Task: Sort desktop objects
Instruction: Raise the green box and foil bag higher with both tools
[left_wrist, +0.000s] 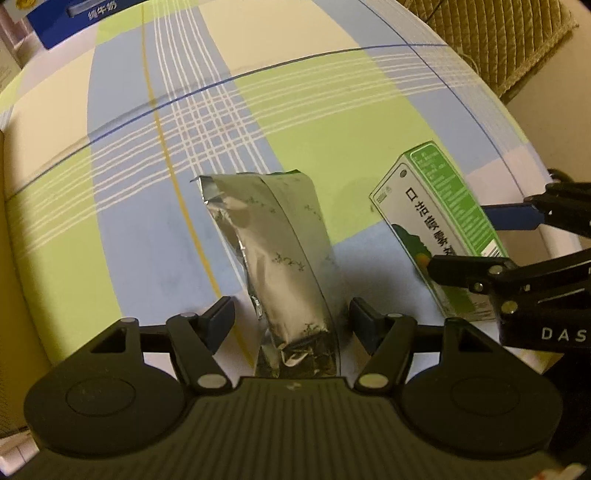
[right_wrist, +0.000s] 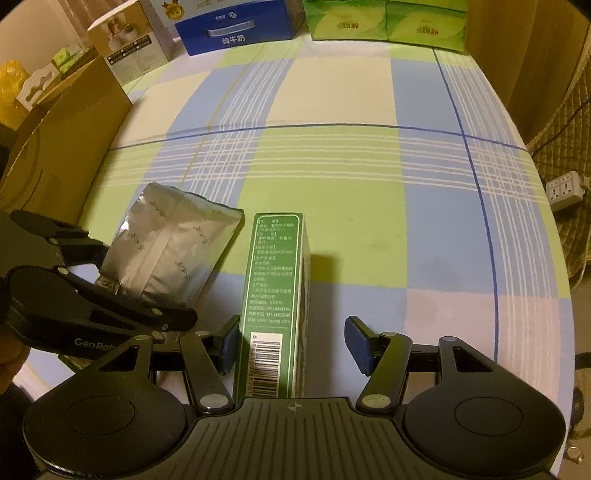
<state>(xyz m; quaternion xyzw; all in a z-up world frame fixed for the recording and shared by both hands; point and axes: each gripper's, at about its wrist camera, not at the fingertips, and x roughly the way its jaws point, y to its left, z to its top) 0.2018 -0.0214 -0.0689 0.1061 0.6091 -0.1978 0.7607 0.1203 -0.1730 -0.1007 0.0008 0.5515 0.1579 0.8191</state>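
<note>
A silver foil tea pouch (left_wrist: 280, 258) lies on the checked tablecloth between the open jaws of my left gripper (left_wrist: 291, 317); neither pad touches it. It also shows in the right wrist view (right_wrist: 166, 251). A green and white medicine box (right_wrist: 273, 302) lies between the open jaws of my right gripper (right_wrist: 291, 343), close to the left pad, with a gap to the right pad. The box also shows in the left wrist view (left_wrist: 443, 225), with my right gripper (left_wrist: 480, 236) around it.
A cardboard box (right_wrist: 66, 147) stands at the table's left edge. A blue milk carton (right_wrist: 232, 26), green tissue packs (right_wrist: 384, 22) and other cartons line the far edge. A power strip (right_wrist: 565, 188) lies off the right edge.
</note>
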